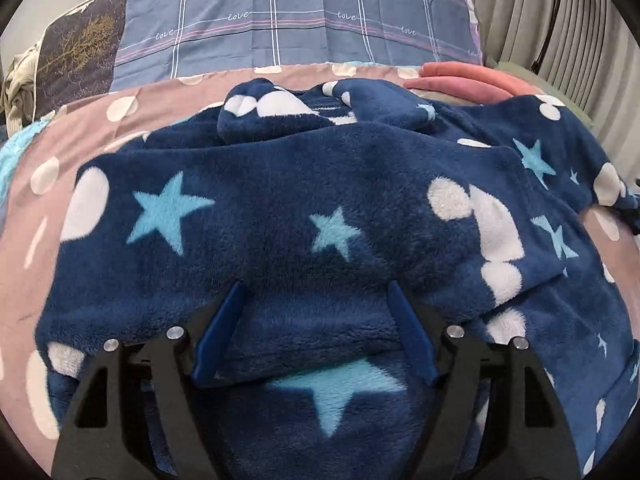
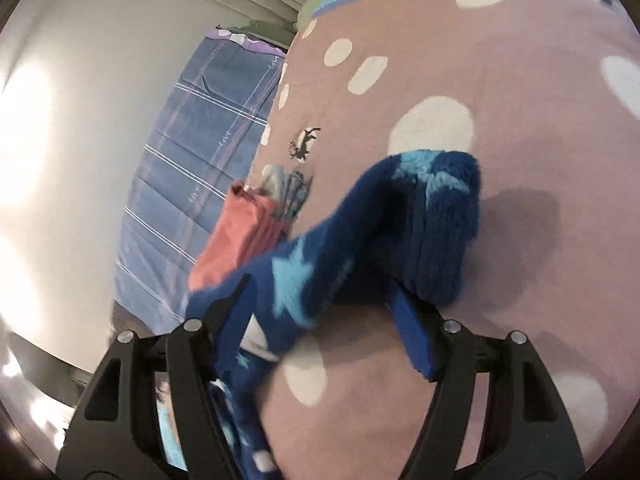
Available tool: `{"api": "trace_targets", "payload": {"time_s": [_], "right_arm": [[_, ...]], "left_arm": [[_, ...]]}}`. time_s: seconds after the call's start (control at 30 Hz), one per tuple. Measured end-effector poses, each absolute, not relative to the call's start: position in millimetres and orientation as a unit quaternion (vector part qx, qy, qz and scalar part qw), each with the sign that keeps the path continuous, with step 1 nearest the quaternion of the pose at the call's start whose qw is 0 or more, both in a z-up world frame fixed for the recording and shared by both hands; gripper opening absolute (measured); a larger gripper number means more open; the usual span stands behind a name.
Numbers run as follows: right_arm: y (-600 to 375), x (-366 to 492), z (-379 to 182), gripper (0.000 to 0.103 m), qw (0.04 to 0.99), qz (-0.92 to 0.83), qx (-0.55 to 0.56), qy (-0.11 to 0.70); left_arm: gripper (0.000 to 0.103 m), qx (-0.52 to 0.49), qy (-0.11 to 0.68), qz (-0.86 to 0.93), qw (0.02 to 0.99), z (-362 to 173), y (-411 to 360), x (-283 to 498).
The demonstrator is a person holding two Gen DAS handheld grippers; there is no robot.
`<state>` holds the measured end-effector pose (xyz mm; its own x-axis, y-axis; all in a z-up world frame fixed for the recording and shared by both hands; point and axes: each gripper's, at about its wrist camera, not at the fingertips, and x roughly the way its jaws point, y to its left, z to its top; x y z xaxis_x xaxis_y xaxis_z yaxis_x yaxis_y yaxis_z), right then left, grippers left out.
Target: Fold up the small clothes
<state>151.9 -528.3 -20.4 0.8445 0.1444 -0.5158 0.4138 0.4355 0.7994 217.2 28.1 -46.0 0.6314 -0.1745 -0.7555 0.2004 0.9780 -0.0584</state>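
- Fleece garment: navy plush, light-blue stars, white round blobs. Lies rumpled across the pink polka-dot bedspread, covering most of the left wrist view.
- Top layer is doubled over the lower one; the folded edge runs across just ahead of the left fingers, with a big light-blue star on the layer beneath.
- A lumpy bunched part sits at the far edge, toward the blue plaid sheet.
- Left gripper: jaws spread wide, blue fingers resting on or just above the fleece, nothing pinched between them.
- Right gripper: jaws also spread wide. A strip of the same fleece drapes over the fingers, off the bedspread, casting a shadow on it.
- Fabric looks hooked over the right-hand finger rather than clamped; blur there, so can't confirm.
- Folded salmon-pink cloth with a greyish piece behind it sits on the bed edge near the plaid sheet.
- Same pink stack shows beyond the fleece in the left view, pleated curtain behind.
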Motion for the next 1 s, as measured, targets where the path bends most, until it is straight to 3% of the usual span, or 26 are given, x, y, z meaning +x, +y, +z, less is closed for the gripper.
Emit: {"api": "trace_targets", "payload": {"time_s": [0.03, 0.07, 0.1, 0.13, 0.17, 0.3, 0.43, 0.6, 0.7, 0.8, 0.9, 1.0], "right_arm": [[-533, 157, -17, 0.07, 0.8, -0.091, 0.529, 0.266], [-538, 161, -16, 0.06, 0.792, -0.113, 0.538, 0.267], [-537, 167, -14, 0.048, 0.785, -0.126, 0.546, 0.263], [-544, 161, -9, 0.024, 0.782, -0.127, 0.552, 0.259], [-538, 164, 2, 0.017, 0.785, -0.125, 0.555, 0.247], [-457, 185, 71, 0.017, 0.869, -0.03, 0.448, 0.209], [-301, 188, 125, 0.017, 0.938, 0.168, 0.24, 0.186], [-151, 172, 72, 0.017, 0.92, 0.294, 0.027, 0.258], [-136, 184, 14, 0.017, 0.901, 0.262, 0.03, 0.345], [-147, 196, -12, 0.017, 0.886, 0.251, 0.074, 0.383], [-159, 201, -17, 0.017, 0.876, 0.263, 0.104, 0.391], [-165, 210, -25, 0.025, 0.875, 0.263, 0.11, 0.39]], "left_arm": [[0.075, 0.011, 0.417, -0.106, 0.903, -46, 29, 218], [0.076, 0.011, 0.417, -0.106, 0.903, -46, 30, 218], [0.076, 0.014, 0.416, -0.104, 0.903, -46, 29, 217], [0.076, 0.02, 0.415, -0.1, 0.904, -46, 26, 216], [0.076, 0.024, 0.414, -0.098, 0.905, -46, 25, 215], [0.076, 0.021, 0.414, -0.099, 0.905, -46, 28, 216], [0.076, 0.015, 0.413, -0.102, 0.905, -45, 31, 215], [0.076, -0.01, 0.407, -0.115, 0.906, -43, 40, 213], [0.077, -0.032, 0.407, -0.126, 0.904, -44, 48, 215], [0.078, -0.059, 0.402, -0.143, 0.902, -43, 58, 214], [0.079, -0.082, 0.397, -0.159, 0.9, -42, 66, 214], [0.08, -0.151, 0.38, -0.205, 0.889, -33, 88, 206]]}}
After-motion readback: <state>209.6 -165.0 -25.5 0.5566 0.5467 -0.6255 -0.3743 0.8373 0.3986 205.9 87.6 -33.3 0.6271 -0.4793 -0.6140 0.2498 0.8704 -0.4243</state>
